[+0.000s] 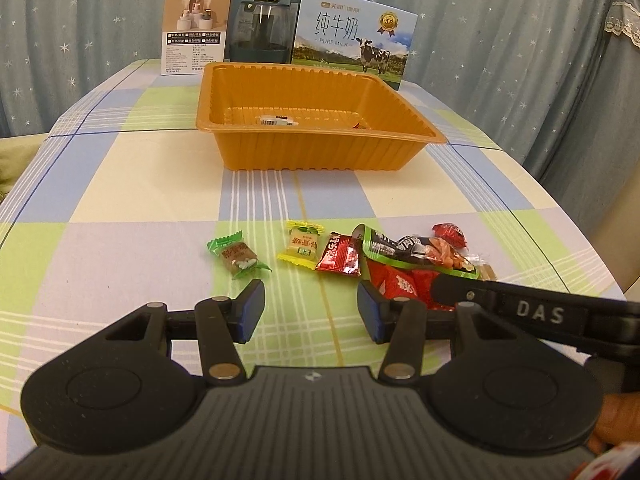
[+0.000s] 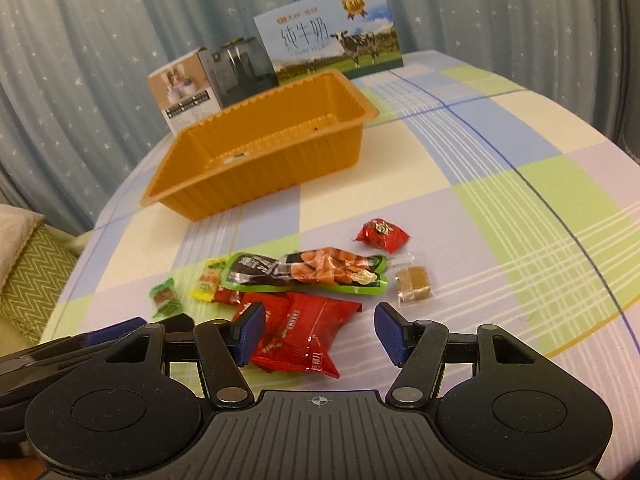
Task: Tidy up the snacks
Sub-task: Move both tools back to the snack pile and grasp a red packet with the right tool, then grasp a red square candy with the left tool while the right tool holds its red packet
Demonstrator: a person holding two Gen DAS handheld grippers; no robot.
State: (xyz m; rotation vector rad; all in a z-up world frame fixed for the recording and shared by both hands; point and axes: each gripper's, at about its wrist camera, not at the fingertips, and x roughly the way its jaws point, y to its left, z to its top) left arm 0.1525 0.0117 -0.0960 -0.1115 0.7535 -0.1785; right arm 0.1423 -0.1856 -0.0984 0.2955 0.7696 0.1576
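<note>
Left claw (image 1: 311, 310): bottom centre of the left wrist view, jaws spread wide, holding nothing, above the checked table (image 1: 120, 208).

Right claw (image 2: 320, 332): bottom centre of the right wrist view, jaws spread wide, empty; the large red packet (image 2: 308, 332) lies on the table between them, its left edge behind the left pad.

Snacks, in a loose row across the lower middle of the left wrist view:
- green-wrapped candy (image 1: 238, 256), leftmost, apart from the rest;
- yellow-wrapped candy (image 1: 303, 245);
- small red sachet (image 1: 340, 258), just beside the yellow one;
- long green-edged sausage pack (image 1: 416, 250), overlapping the large red packet;
- red wrapped sweet (image 1: 450, 234), far right;
- clear-wrapped brown block (image 2: 414, 282), right of the sausage pack in the right wrist view.

Orange tray (image 1: 320, 152): centre of the frame, beyond the snacks; a few small wrapped items rest on its floor.

Background, top centre: white product box (image 1: 196, 32), dark kettle (image 1: 260, 30), milk carton (image 1: 352, 36), starred curtain (image 1: 80, 20).
</note>
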